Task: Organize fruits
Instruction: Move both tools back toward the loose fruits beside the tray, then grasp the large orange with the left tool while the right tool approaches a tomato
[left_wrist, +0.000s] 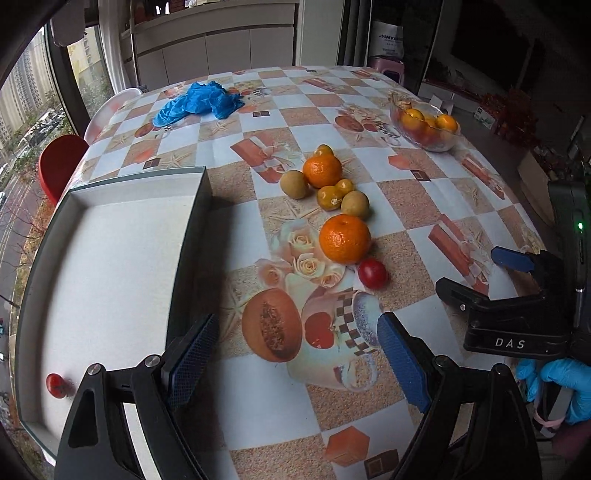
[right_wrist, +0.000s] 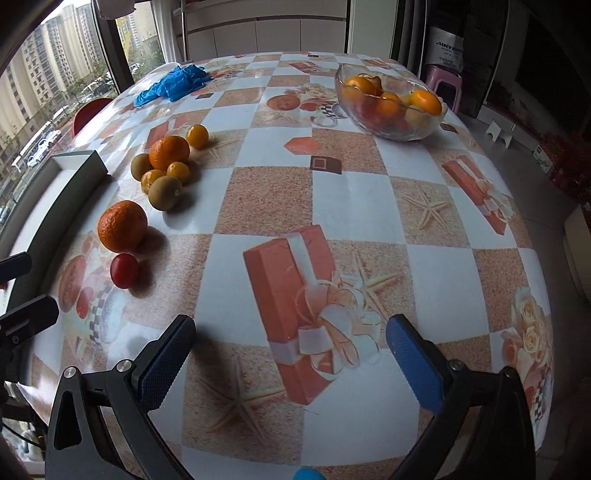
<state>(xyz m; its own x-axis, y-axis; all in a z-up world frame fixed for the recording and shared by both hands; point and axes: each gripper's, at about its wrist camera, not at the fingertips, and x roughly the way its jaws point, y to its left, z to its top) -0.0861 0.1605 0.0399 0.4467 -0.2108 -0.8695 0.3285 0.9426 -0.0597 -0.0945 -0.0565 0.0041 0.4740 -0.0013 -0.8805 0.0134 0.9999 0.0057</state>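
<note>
- Both claws, left (left_wrist: 297, 352) and right (right_wrist: 291, 360), gape empty.
- Likely next: straddle the tomato (left_wrist: 373, 272) squarely, squeeze gently, lift to tray (left_wrist: 110, 258).

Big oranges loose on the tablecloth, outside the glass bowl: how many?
2. One big orange sits nearest, beside the red tomato; the other is farther back in the fruit cluster. None seems hidden.

Left gripper (left_wrist: 295, 365) wide apart, empty; oranges (left_wrist: 344, 238) beside tray (left_wrist: 195, 221).
</note>
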